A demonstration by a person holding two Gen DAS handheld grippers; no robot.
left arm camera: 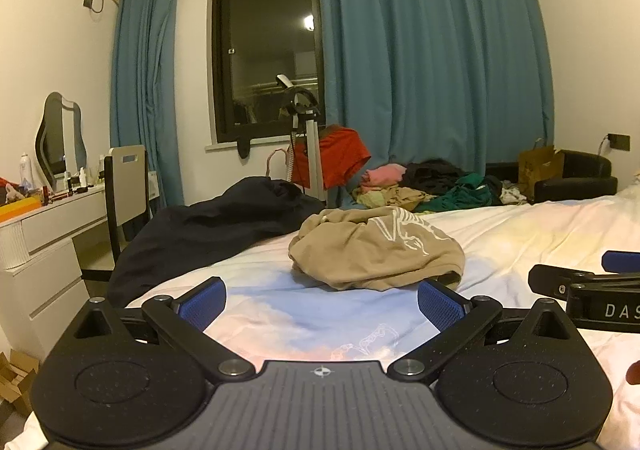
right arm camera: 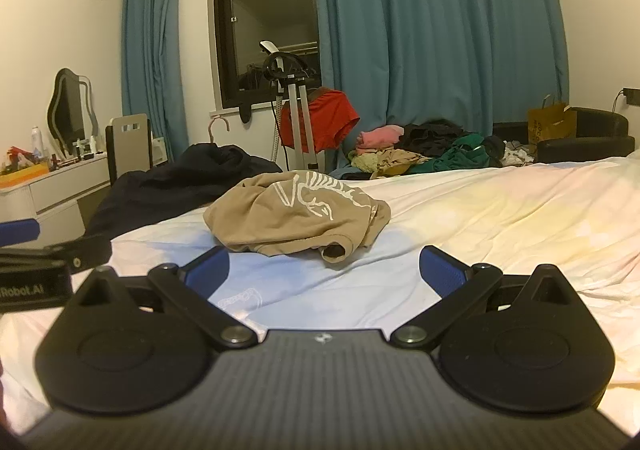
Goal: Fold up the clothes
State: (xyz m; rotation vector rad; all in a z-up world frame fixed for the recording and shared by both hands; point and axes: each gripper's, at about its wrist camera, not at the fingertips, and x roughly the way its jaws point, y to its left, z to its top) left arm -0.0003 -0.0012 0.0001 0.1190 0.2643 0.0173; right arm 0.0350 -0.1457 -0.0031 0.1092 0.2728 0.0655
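home bedroom | bed point(left arm camera: 520, 234) | curtains point(left arm camera: 432, 49) | dressing table point(left arm camera: 52, 217) | clothes pile point(right arm camera: 424, 149)

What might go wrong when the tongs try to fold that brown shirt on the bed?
1. The brown shirt lies in a crumpled heap, so the open right tongs may pinch several layers at once and lift a lump.
2. The bed sheet under it is soft and wrinkled, so the open left tongs might grab sheet along with the shirt.
3. A dark garment lies close beside it and could get dragged in.
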